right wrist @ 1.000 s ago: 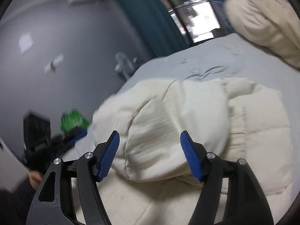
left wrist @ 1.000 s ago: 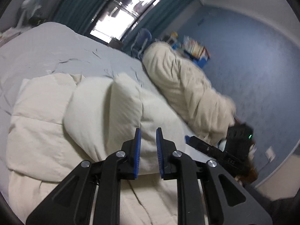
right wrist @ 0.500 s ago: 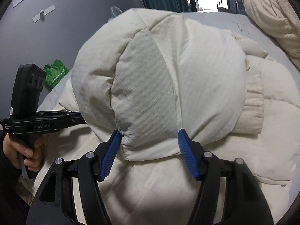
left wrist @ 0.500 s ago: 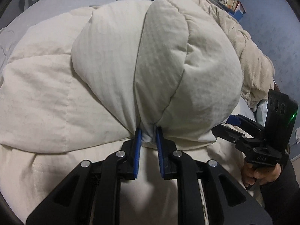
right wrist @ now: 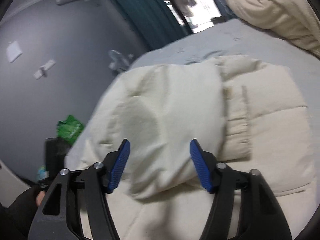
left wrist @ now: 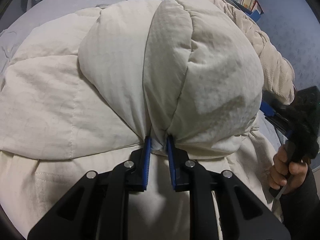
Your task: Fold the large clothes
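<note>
A cream puffy down jacket [left wrist: 60, 104] lies on the grey bed. Its padded hood [left wrist: 180, 70] bulges up in the left wrist view. My left gripper [left wrist: 157, 140] is shut on the hood's lower edge, fabric pinched between the blue pads. In the right wrist view the jacket [right wrist: 270, 124] lies flat with the hood [right wrist: 170, 110] folded over its body. My right gripper [right wrist: 160, 150] is open and empty, held above the hood with a fingertip on either side. The right gripper's body and the hand holding it [left wrist: 290, 140] show at the right edge of the left wrist view.
A grey bedsheet [right wrist: 200, 46] covers the bed. A rolled cream blanket [right wrist: 276, 10] lies at the far right. A green bag [right wrist: 69, 128] and a fan [right wrist: 118, 60] stand by the grey wall. Teal curtains [right wrist: 144, 6] frame a window.
My left gripper has dropped from above onto the hood and stays shut on its edge. My right gripper has lifted back from the hood, still open.
</note>
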Available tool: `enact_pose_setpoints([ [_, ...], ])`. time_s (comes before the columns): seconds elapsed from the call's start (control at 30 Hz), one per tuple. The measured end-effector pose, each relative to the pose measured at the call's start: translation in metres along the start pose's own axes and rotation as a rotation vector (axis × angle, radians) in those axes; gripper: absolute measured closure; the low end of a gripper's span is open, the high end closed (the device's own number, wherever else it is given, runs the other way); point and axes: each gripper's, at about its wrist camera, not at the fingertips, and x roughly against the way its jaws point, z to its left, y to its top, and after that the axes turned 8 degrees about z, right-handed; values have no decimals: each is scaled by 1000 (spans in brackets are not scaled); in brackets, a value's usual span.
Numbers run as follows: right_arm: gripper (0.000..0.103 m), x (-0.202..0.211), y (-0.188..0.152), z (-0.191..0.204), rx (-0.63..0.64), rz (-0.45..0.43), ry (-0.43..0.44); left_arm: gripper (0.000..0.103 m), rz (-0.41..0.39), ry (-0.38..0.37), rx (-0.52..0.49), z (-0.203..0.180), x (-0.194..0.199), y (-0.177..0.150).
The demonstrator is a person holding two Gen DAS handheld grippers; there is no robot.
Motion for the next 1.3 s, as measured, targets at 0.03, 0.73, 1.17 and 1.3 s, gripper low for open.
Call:
enact_pose_setpoints([
  [0.03, 54, -5, 1, 1, 11, 13, -26, 88, -1, 7, -5, -2, 0, 0],
  [0.73, 36, 14, 4, 37, 86, -54, 147, 86, 7, -6, 12, -2, -3, -1],
  [1.17, 97, -13, -26, 66, 245, 106, 41, 84, 22, -5, 15, -6, -3, 0],
  [1.3, 91, -12, -31, 68, 248, 149, -14, 83, 24, -10, 21, -6, 0, -1],
])
